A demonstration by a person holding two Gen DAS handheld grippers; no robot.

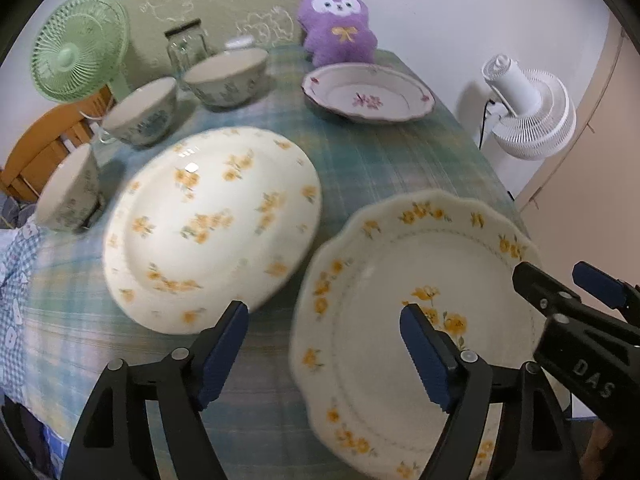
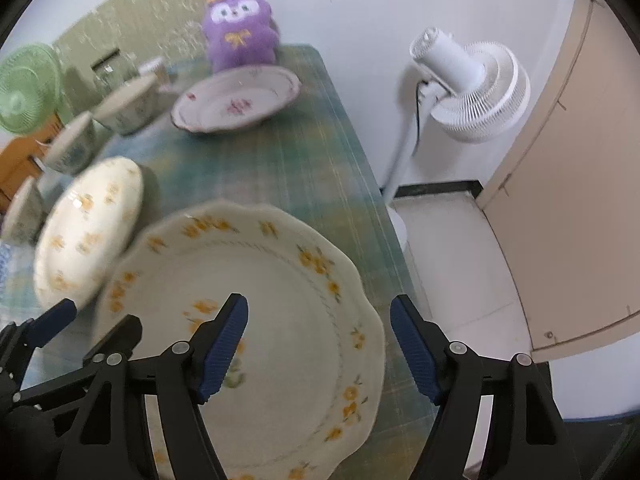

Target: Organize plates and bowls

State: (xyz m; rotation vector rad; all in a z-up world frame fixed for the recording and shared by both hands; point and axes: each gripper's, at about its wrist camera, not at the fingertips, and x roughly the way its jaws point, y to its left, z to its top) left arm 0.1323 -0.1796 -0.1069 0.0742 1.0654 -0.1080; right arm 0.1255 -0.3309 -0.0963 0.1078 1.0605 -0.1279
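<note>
A scalloped plate (image 1: 416, 280) with yellow flowers lies flat at the near right of the bench (image 1: 384, 160), its right rim close to the bench's right edge, and just to its left lies a round plate (image 1: 208, 224) with scattered yellow flowers; whether the two rims touch cannot be told through the blur. Farther back, well apart from both, sits a pink-flowered plate (image 1: 366, 94) with a dark scalloped rim, and along the left side three patterned bowls stand upright in a row: a far bowl (image 1: 226, 78), a middle bowl (image 1: 142, 114) and a near bowl (image 1: 68, 194) near the left edge. The left claw (image 1: 324, 352) hangs above the bench with its jaws wide and nothing between them, one blue pad over the gap between the two yellow plates and the other over the scalloped plate's left part. The right claw (image 2: 320, 344) hangs over the same plate's right rim, jaws equally wide and gripping nothing. A plaid cloth covers the bench; at its far end sit a purple plush owl (image 1: 338, 22) and a glass jar (image 1: 186, 50), a green fan (image 1: 80, 52) stands at the left, and a white fan (image 1: 528, 108) stands on the floor to the right
</note>
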